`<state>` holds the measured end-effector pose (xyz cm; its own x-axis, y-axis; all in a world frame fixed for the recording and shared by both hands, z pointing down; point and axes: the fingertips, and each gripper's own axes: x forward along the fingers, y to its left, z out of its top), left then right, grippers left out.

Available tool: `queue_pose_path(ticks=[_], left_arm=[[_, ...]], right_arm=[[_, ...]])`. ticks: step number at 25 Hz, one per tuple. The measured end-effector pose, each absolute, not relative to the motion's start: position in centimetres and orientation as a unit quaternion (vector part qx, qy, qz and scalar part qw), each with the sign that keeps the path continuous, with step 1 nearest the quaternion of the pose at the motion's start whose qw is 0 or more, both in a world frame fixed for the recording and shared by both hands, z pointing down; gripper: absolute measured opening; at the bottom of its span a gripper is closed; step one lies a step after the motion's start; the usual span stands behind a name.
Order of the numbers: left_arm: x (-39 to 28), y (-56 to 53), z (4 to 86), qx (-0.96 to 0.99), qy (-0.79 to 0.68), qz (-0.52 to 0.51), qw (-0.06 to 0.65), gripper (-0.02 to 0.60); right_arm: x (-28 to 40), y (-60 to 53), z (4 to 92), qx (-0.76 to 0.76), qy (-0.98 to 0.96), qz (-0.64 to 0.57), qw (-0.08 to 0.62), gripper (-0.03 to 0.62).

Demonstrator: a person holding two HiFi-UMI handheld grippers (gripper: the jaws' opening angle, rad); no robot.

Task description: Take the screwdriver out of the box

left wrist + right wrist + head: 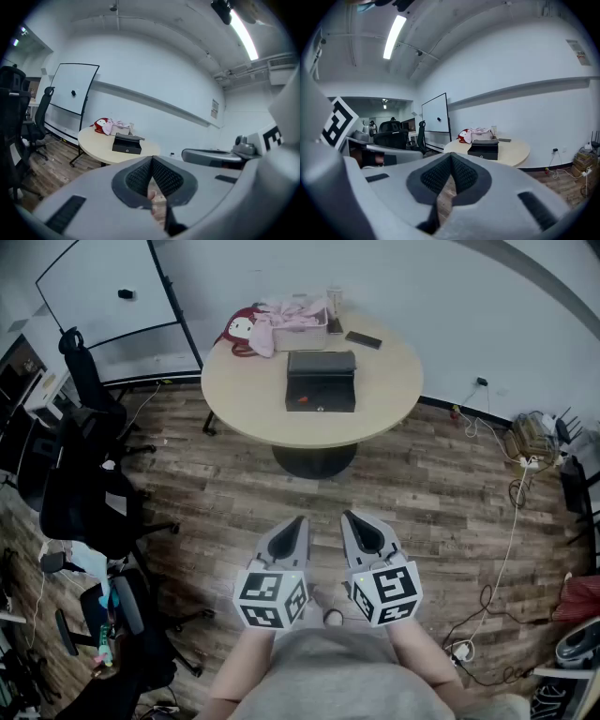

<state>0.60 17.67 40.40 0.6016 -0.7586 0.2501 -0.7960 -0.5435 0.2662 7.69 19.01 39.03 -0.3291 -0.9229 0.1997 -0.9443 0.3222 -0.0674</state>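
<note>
A black box [321, 381] lies with its lid down on the round beige table [248, 401] far ahead; a small red spot shows at its front left. No screwdriver is visible. My left gripper [298, 520] and right gripper [349, 516] hang side by side close to my body, over the wood floor and well short of the table. Both are shut with nothing between the pads. The left gripper view has the box [127, 145] small beyond the left gripper [152, 159]. In the right gripper view the box [483, 150] sits past the right gripper [451, 157].
Behind the box lie a pink cloth bundle [292, 320], a red plush toy [244, 331] and a phone [363, 339]. Office chairs [84, 493] crowd the left, with a whiteboard [103, 287] behind them. Cables [511, 521] trail over the floor at the right.
</note>
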Motion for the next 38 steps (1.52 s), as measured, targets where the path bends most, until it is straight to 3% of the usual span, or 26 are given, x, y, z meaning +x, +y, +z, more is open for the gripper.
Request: queue_pose_path(ticks=[13, 38], left_arm=[[1.4, 17.0, 40.4, 0.882, -0.429, 0.061, 0.184, 0.003], [-4.4, -1.0, 42.2, 0.908, -0.352, 0.077, 0.212, 0.003]], right_arm=[[7.7, 18.4, 39.2, 0.570, -0.813, 0.094, 0.071, 0.000], [1.2, 0.6, 40.6, 0.617, -0.775, 0.129, 0.055, 0.000]])
